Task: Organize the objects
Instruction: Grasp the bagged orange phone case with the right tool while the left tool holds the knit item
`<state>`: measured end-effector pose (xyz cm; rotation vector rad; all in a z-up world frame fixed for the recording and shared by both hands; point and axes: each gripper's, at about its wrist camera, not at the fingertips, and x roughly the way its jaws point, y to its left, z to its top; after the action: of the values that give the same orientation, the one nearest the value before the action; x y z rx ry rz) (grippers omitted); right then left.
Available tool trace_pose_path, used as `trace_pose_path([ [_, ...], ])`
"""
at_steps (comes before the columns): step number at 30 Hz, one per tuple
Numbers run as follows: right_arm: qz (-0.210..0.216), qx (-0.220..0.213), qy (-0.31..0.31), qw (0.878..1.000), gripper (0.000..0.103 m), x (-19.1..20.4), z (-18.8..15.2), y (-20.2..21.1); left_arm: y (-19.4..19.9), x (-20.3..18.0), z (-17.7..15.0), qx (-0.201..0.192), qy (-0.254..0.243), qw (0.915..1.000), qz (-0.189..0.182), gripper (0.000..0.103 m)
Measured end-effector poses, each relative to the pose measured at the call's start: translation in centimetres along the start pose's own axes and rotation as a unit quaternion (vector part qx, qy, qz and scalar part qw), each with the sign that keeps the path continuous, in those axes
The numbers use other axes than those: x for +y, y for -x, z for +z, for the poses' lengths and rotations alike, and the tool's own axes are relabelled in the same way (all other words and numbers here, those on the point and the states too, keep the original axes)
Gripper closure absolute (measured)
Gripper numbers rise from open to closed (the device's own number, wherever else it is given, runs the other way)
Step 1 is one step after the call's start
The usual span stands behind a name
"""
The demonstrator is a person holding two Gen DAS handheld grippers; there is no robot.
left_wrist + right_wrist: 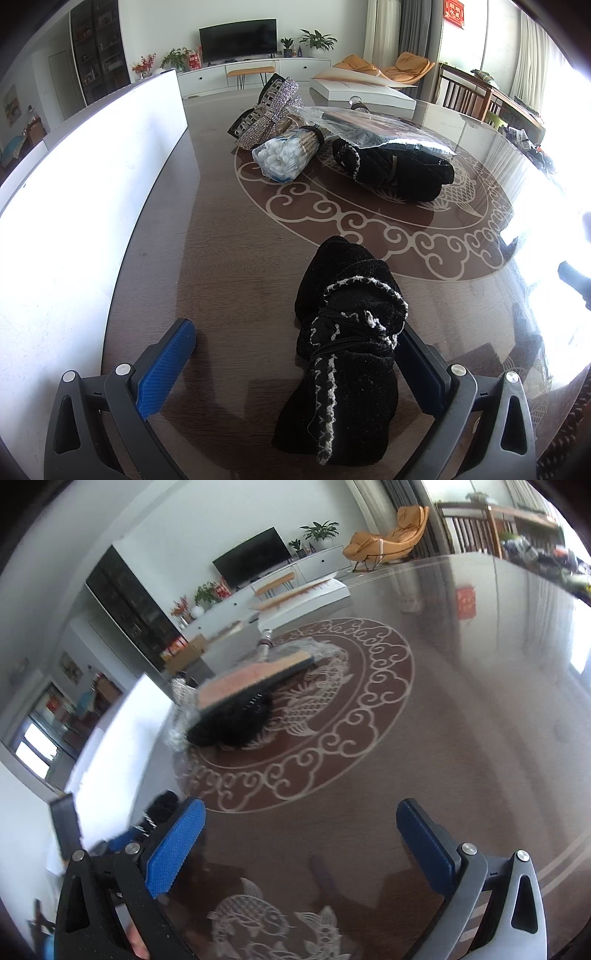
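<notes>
Between the spread fingers of the left claw (295, 354), against the right pad: a black knitted bundle (345, 350), white-stitched trim, lying on the table (221, 236). Right claw (301, 834) open, empty, above bare table.

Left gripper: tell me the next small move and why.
Probably close the left gripper on the near black knitted bundle. Its jaws stand open, the bundle lies between them against the right-hand one, a gap remains on the other side, and the right gripper is open and empty.
</notes>
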<state>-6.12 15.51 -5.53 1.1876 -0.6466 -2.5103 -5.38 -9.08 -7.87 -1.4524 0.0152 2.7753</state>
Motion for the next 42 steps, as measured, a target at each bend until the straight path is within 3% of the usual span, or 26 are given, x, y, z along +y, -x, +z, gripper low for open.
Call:
trace_pose_path([
  [2,0.069,0.016,-0.030,0.997,0.001,1.1,1.1,-1.0,0.0,0.0,0.0,0.000,0.000,1.0000,-0.001,0.000],
  [5,0.154,0.057,-0.069,0.984,0.013,3.8,3.0,-4.4,0.1,0.0,0.0,-0.001,0.000,1.0000,-0.001,0.000],
  [7,0.180,0.073,-0.077,0.978,0.017,5.7,4.6,-6.5,0.2,0.1,0.0,-0.001,0.000,1.0000,-0.001,0.000],
  [9,0.155,0.057,-0.064,0.984,0.017,7.0,6.6,-7.4,0.4,0.1,0.0,-0.002,0.000,1.0000,-0.002,0.000],
  [11,0.103,0.045,-0.065,0.992,0.016,6.5,8.9,-8.7,0.4,0.1,0.0,-0.002,0.000,1.0000,-0.002,0.000],
  [13,0.069,0.087,-0.110,0.988,0.016,4.4,10.8,-11.0,0.4,0.1,0.0,-0.002,0.000,1.0000,-0.002,0.000],
  [15,0.067,0.141,-0.149,0.976,0.016,2.8,11.7,-13.4,0.3,0.1,0.0,-0.002,0.000,1.0000,-0.002,0.000],
  [18,0.052,0.168,-0.152,0.973,0.016,2.1,12.6,-15.6,0.3,0.1,0.0,-0.002,-0.001,1.0000,-0.002,0.000],
  [20,0.050,0.173,-0.174,0.968,0.014,1.7,13.0,-17.3,0.3,0.1,0.0,-0.002,0.000,1.0000,-0.003,0.000],
  [22,0.072,0.147,-0.203,0.965,0.014,1.4,13.4,-18.0,0.3,0.1,0.0,-0.002,0.000,1.0000,-0.003,0.000],
  [23,0.078,0.143,-0.208,0.964,0.018,1.5,13.5,-18.5,0.3,0.1,0.1,-0.002,0.000,1.0000,-0.003,0.000],
  [24,0.083,0.137,-0.206,0.965,0.038,1.6,13.7,-18.8,0.2,0.2,0.1,-0.002,0.000,1.0000,-0.003,0.000],
  [26,0.094,0.124,-0.191,0.969,0.077,1.8,13.8,-18.7,0.2,0.2,0.2,-0.002,0.000,1.0000,-0.003,0.000],
  [30,0.140,0.090,-0.172,0.971,0.086,1.0,13.6,-16.4,0.2,0.1,0.4,-0.002,0.000,1.0000,-0.002,0.000],
  [35,0.250,0.104,-0.168,0.948,0.090,-1.6,12.9,-10.7,0.0,0.2,0.6,-0.003,0.001,1.0000,-0.005,0.000],
  [37,0.275,0.130,-0.160,0.939,0.090,-3.2,12.3,-7.9,0.0,0.3,0.6,-0.004,0.002,1.0000,-0.006,0.000],
  [40,0.242,0.198,-0.157,0.937,0.091,-6.6,10.3,-5.1,-0.1,0.3,0.7,-0.004,0.001,1.0000,-0.005,0.000],
  [42,0.148,0.226,-0.117,0.956,0.085,-8.4,9.4,-3.8,-0.2,0.2,0.7,-0.003,-0.001,1.0000,-0.003,0.000],
])
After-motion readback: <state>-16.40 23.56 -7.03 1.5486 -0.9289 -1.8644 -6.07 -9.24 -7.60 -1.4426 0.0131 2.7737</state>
